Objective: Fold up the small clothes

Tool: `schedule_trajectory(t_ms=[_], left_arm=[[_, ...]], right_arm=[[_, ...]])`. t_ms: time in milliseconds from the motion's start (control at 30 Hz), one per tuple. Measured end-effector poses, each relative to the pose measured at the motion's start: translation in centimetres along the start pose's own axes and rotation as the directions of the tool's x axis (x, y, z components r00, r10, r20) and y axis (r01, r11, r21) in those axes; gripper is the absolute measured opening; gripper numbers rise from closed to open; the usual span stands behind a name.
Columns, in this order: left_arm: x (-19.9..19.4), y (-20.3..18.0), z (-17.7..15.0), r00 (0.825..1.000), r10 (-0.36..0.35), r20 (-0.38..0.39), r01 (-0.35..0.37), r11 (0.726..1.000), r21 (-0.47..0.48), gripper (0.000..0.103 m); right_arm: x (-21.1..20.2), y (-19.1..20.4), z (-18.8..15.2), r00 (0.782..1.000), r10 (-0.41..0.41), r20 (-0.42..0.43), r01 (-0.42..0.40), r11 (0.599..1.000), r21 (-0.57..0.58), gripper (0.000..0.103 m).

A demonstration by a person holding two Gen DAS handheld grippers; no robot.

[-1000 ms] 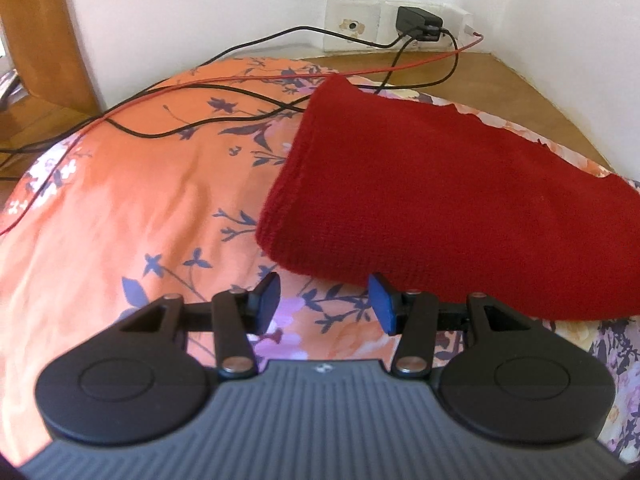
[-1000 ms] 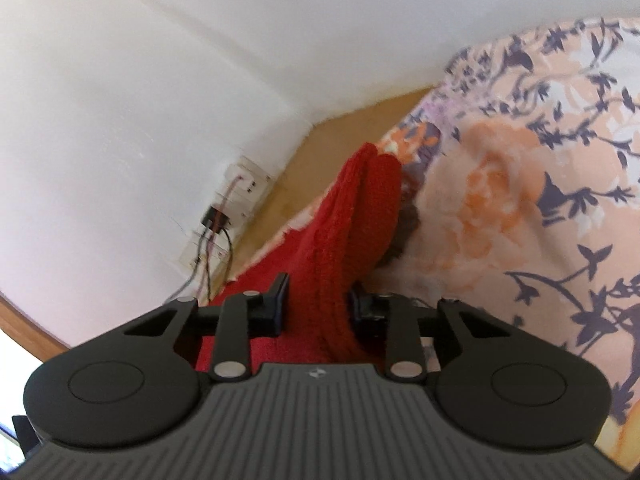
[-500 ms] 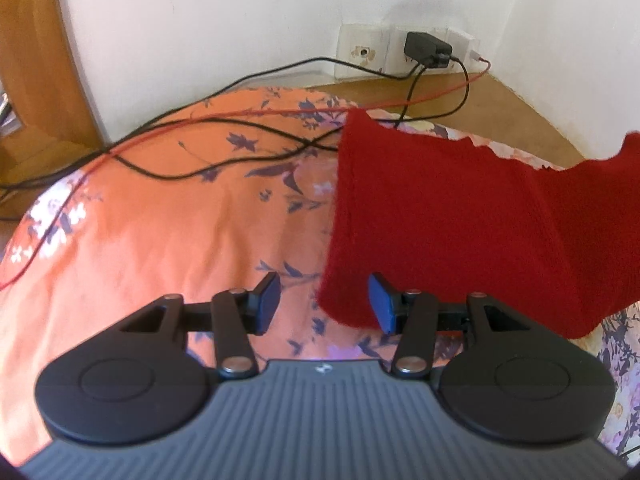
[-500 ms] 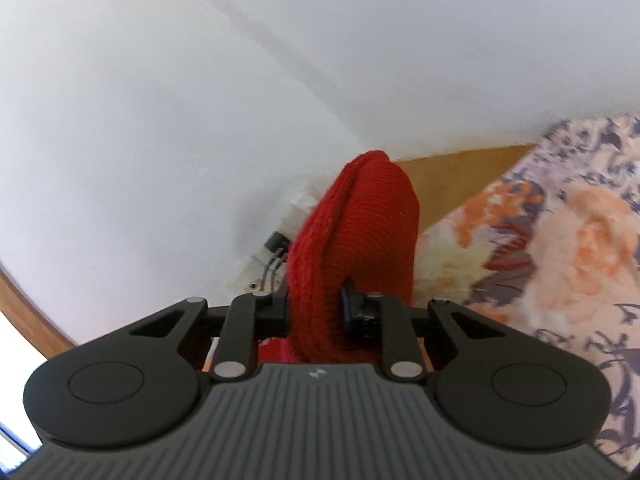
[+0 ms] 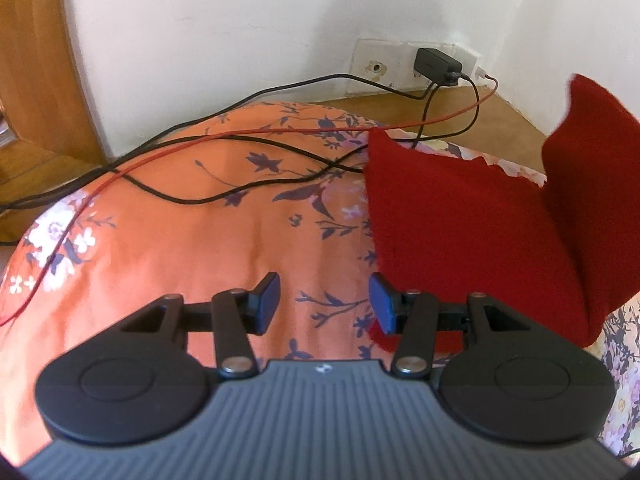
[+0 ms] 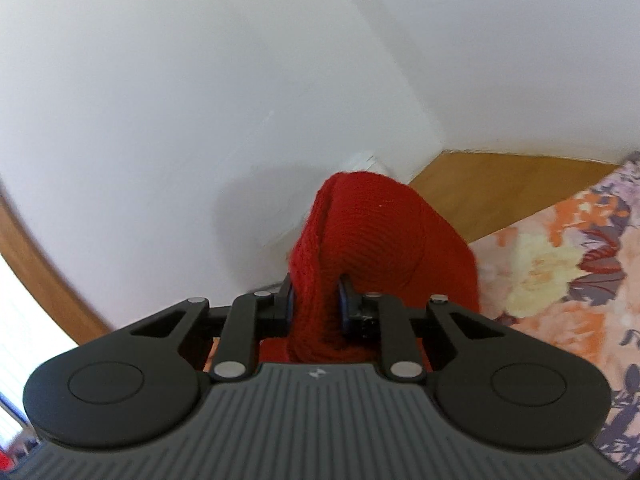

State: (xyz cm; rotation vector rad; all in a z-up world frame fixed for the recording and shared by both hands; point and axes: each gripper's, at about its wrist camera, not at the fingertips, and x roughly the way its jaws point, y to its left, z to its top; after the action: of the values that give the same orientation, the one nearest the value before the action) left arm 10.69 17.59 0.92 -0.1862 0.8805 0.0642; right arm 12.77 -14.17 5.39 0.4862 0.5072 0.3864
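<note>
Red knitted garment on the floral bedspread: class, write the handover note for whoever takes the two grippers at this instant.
Right gripper: jaws shut on one end of the red knitted garment, which is lifted off the bed.
Left gripper: jaws open, empty, low over the floral bedspread at the garment's near left edge.
The rest of the garment lies flat on the bedspread; cables cross the bedspread beside it.
Done: one end raised. Left: probably carry it over, lay it down, smooth the fold.
</note>
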Motion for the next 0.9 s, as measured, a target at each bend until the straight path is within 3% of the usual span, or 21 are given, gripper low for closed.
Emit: schedule_trajectory(t_ms=[433,567,700,900], left_arm=[[0.3,4.0,-0.3,1.0,-0.027,-0.005,0.027,0.999,-0.036,0.051],[0.3,5.1,-0.4,0.999,-0.041,-0.005,0.041,0.998,-0.054,0.051],[0.1,5.4,-0.4,0.998,-0.067,0.012,0.068,0.997,-0.043,0.051],[-0.2,4.7,0.1,0.992,-0.128,0.02,0.129,0.991,-0.028,0.051]], right_arm=[[7.8,5.8,-6.7,0.975,-0.117,-0.19,0.074,0.973,-0.221,0.024],[8.9,6.2,-7.9,0.972,-0.126,-0.2,0.076,0.968,-0.239,0.034],[8.7,6.6,-8.6,0.976,-0.11,-0.187,0.065,0.97,-0.234,0.048],[4.7,7.8,-8.2,0.986,-0.063,-0.154,0.03,0.978,-0.206,0.055]])
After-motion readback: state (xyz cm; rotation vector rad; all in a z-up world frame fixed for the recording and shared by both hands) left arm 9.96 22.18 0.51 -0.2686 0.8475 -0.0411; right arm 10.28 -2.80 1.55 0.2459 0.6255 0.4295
